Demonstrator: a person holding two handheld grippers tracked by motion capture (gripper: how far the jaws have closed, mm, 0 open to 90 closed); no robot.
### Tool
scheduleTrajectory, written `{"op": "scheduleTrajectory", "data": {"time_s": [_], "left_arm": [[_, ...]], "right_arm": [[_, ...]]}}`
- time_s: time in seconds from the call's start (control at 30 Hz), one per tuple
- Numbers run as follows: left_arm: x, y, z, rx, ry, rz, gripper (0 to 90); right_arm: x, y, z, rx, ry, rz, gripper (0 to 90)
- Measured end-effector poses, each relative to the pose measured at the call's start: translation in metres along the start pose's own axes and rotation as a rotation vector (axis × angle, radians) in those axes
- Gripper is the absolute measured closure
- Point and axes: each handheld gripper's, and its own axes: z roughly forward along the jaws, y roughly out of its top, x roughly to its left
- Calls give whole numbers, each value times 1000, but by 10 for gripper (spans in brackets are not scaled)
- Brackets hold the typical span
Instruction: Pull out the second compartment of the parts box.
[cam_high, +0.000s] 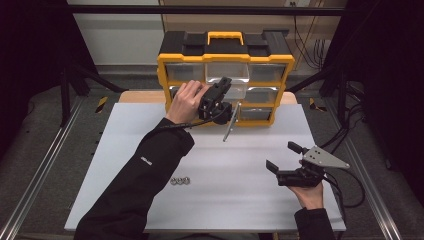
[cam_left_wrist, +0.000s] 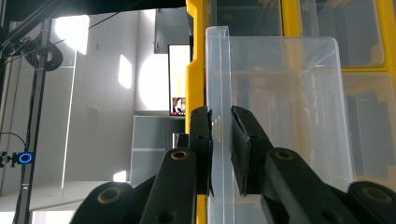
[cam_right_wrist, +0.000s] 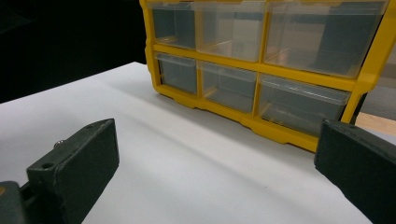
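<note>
A yellow and black organizer (cam_high: 226, 57) with clear drawers stands at the back of the white table (cam_high: 150, 130). My left gripper (cam_high: 226, 83) reaches up to its front, in the middle column, where a clear drawer (cam_high: 240, 89) sticks out a little. In the left gripper view the left gripper (cam_left_wrist: 222, 126) is shut on the thin front lip of that drawer (cam_left_wrist: 280, 93), beside the yellow frame (cam_left_wrist: 194, 56). My right gripper (cam_high: 281, 156) rests low at the table's right, wide open with nothing between its fingers. Seen along its own jaws, the right gripper (cam_right_wrist: 219, 144) faces the organizer (cam_right_wrist: 261, 65).
Three small metal nuts (cam_high: 181, 181) lie in a row on the table near the left forearm. A thin grey metal piece (cam_high: 229, 126) hangs under the left gripper, in front of the bottom drawers. Dark frame rails run along both sides of the table.
</note>
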Motion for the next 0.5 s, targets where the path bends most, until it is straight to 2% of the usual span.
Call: {"op": "scheduleTrajectory", "data": {"time_s": [0.03, 0.07, 0.13, 0.33, 0.37, 0.4, 0.43, 0.5], "left_arm": [[0, 0, -1, -1, 2, 5, 782], [1, 1, -2, 13, 2, 26, 782], [0, 0, -2, -4, 3, 4, 782], [-1, 2, -5, -13, 8, 6, 782], [0, 2, -6, 3, 7, 24, 781], [0, 3, -6, 2, 7, 25, 781], [-2, 3, -5, -16, 4, 0, 781], [-2, 3, -5, -20, 8, 7, 780]], "right_arm": [[0, 0, 0, -2, 1, 1, 4], [0, 0, 0, -2, 1, 1, 4], [0, 0, 0, -1, 1, 3, 4], [0, 0, 0, 0, 4, -3, 4], [0, 0, 0, -1, 4, -2, 4], [0, 0, 0, 0, 4, 0, 4], [0, 0, 0, -1, 4, 1, 4], [0, 0, 0, 1, 5, 4, 4]]}}
